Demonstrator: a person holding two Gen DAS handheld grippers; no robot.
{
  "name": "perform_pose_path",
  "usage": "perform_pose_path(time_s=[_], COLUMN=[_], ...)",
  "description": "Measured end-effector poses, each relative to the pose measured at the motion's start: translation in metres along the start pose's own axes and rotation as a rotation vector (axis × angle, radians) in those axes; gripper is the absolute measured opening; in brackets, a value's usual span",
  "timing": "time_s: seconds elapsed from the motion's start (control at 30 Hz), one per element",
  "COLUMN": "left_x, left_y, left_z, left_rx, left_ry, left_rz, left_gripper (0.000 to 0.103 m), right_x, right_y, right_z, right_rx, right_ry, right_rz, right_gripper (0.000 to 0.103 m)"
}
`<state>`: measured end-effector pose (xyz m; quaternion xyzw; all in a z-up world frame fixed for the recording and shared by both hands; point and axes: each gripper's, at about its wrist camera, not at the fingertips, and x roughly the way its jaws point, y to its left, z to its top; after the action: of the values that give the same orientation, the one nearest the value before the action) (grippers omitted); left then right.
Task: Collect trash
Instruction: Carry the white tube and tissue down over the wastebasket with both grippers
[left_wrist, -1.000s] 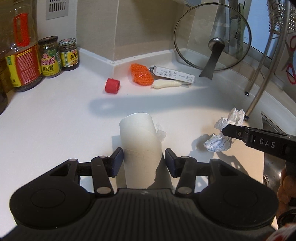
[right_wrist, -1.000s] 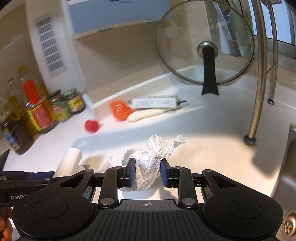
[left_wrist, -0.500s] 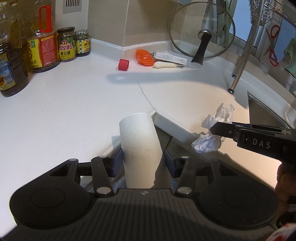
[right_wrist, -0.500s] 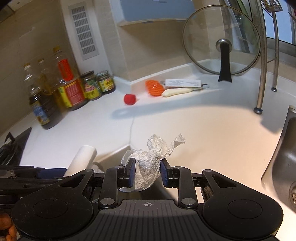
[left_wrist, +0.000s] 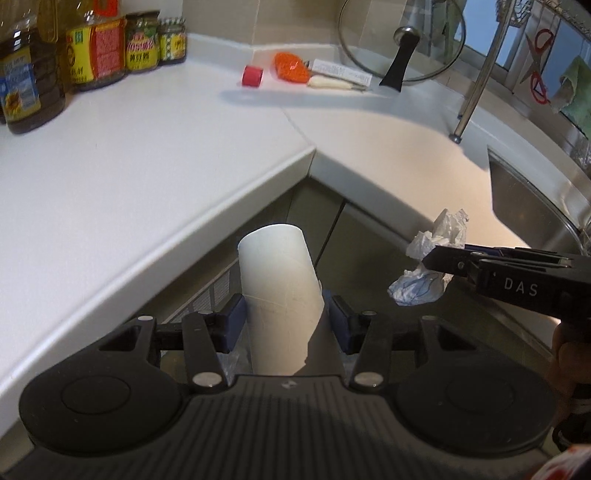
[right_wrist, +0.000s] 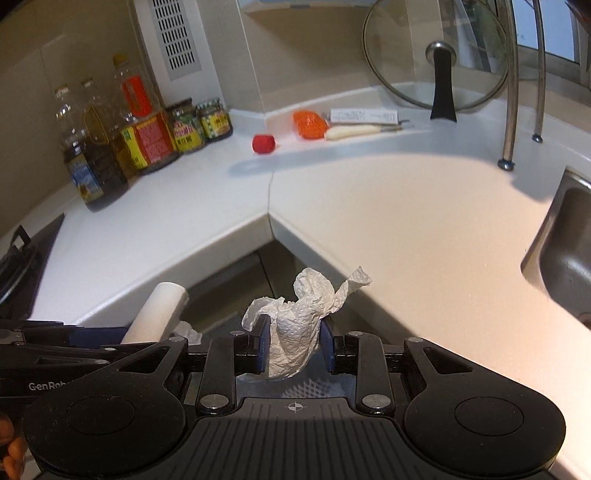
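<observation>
Two handheld tongs are held out past the inner corner of a white L-shaped kitchen surface, above the cabinet fronts below; the left tongs are clamped on a white cardboard tube, which stands up and away from the camera between the pads; the right tongs are clamped on a crumpled paper towel, with a loose twisted tail sticking out to the upper right.

Both pieces of trash are off the surface and in the air, side by side; no bin can be made out for certain, though something pale and mesh-like shows beneath the right tongs.

Risks, as a judgement: the tube is smooth and gripped near its lower part only, so a tilt or a slackened squeeze could let it slide out and drop to the floor; the paper towel is soft and may compress and slip, or its loose tail may catch on the edge of the surface; the two tongs are near each other, so a careless swing could knock one load from the other; releasing before a bin is plainly underneath would scatter the trash.

A red cap and an orange scrubber lie well apart at the back, near a glass lid.
</observation>
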<state>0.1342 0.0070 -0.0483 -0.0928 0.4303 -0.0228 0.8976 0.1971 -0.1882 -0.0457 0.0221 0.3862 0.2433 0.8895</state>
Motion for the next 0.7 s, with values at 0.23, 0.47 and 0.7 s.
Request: perform_pose_path(time_s=[0.23,0.47,0.7], left_x=[0.034,0.077,0.114], left_y=[0.006,0.012,0.02], left_z=[-0.021,-0.037,-0.045], left_rx=[-0.072,-0.117,-0.132], left_ry=[0.093,0.16,0.188], left_rz=[0.029,0.039,0.031], left_gripper=[0.046,0.046,0.046], right_x=[0.03,0.066,0.093], right_y=[-0.013,-0.019,-0.029], right_z=[-0.019,-0.044,-0.06], right_rx=[-0.055,-0.126,-0.117], right_ry=[0.092,0.165,0.211], right_rz=[0.023,0.036,0.037], right_gripper=[0.029,0.029,0.029])
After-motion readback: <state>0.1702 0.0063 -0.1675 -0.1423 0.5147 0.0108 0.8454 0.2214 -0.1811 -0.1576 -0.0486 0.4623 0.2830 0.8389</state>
